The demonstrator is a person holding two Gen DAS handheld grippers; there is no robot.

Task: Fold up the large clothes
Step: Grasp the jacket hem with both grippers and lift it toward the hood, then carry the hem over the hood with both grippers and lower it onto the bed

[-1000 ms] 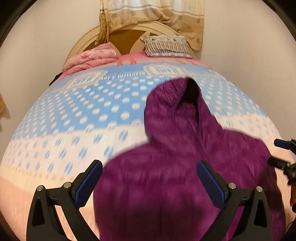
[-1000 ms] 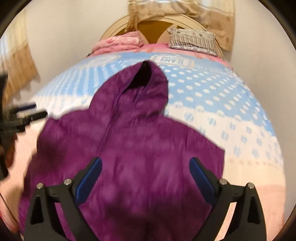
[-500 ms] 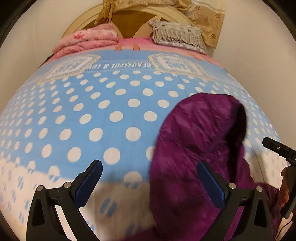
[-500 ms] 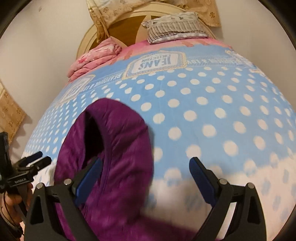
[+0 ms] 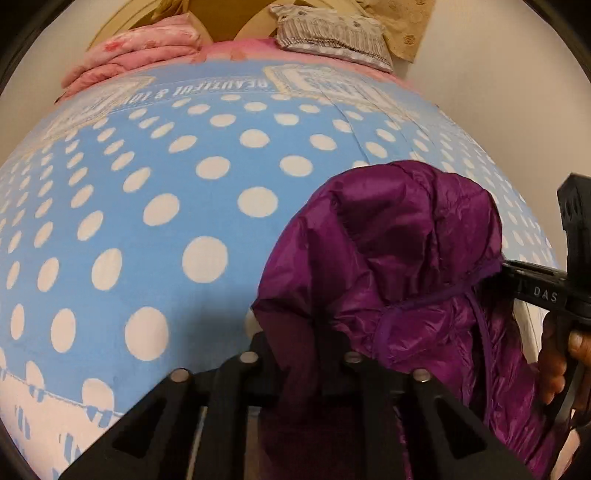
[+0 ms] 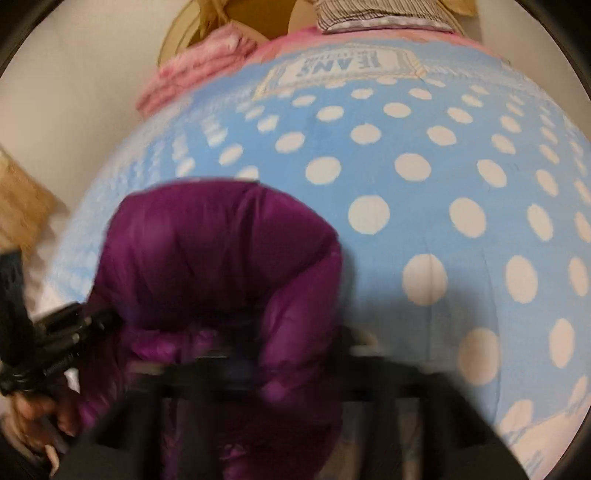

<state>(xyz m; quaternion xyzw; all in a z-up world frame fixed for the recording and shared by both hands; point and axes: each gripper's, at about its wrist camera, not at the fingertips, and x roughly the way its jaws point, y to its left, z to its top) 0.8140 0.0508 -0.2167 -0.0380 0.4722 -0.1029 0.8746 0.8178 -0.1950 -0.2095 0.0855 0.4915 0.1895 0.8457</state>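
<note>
Purple, shiny and quilted, the hooded jacket (image 5: 406,266) lies on the bed (image 5: 184,221), which is covered by a blue blanket with white polka dots. Its hood rises as a rounded hump toward the headboard end, with the body of the garment running back under both cameras.

The left claw (image 5: 303,362) has its jaws drawn together on the jacket, pinching a fold of the purple fabric at the hood's left base; the cloth bunches up right over the black finger mounts. In the left wrist view the right claw (image 5: 517,284) comes in from the right edge, its black fingers pressed into the hood's far side, with a hand (image 5: 557,354) wrapped round the handle below.

The right wrist view is blurred (the lower half especially), yet the right claw's jaws also stand closed together with purple fabric gathered between and over them. There the left claw (image 6: 99,321) shows at the left edge, its tip buried in the jacket.

At the far end of the bed sit a folded pink blanket (image 5: 140,51) and a striped pillow (image 5: 332,37) against a curved headboard (image 5: 229,18).
</note>
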